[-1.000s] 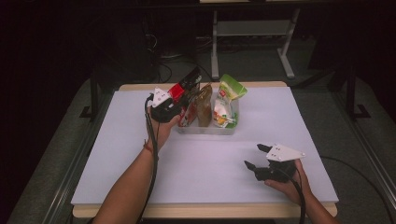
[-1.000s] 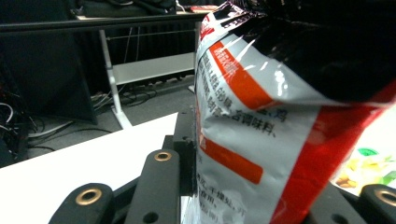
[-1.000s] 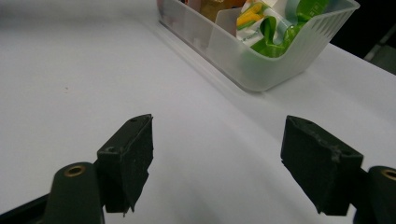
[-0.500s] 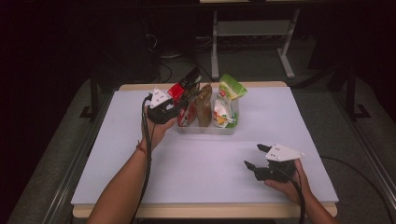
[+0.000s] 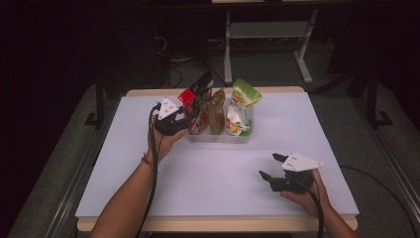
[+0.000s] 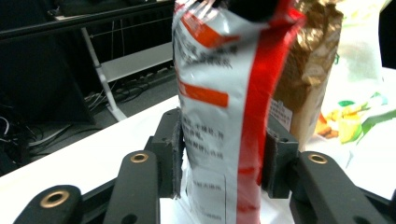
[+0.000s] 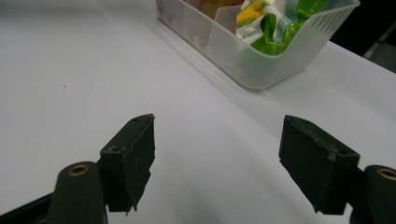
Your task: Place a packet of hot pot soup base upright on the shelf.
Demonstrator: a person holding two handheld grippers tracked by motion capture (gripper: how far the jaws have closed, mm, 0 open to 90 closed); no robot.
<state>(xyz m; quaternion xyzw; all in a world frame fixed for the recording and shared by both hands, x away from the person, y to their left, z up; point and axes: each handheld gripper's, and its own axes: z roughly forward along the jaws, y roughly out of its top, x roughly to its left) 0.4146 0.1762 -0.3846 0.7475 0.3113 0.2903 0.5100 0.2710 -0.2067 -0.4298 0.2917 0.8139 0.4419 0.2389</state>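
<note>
room: dark | floor point(image 5: 277, 69): grey (cables on it) | white metal stand point(image 5: 267, 34) behind table point(image 5: 322, 129)

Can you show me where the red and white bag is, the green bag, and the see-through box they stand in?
red and white bag point(image 6: 219, 107), left gripper view, on its printed front.
green bag point(image 5: 246, 93), high view, on its top part.
see-through box point(image 7: 261, 60), right gripper view, on its outer wall.

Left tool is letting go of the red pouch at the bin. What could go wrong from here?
1. The red-and-silver pouch stands tall and leans at the bin's left end; as the left tool, whose jaws have just been opening, frees it, it may tip out.
2. Pulling back, the pads could drag it along.
3. It may slump against the brown pouch.
</note>
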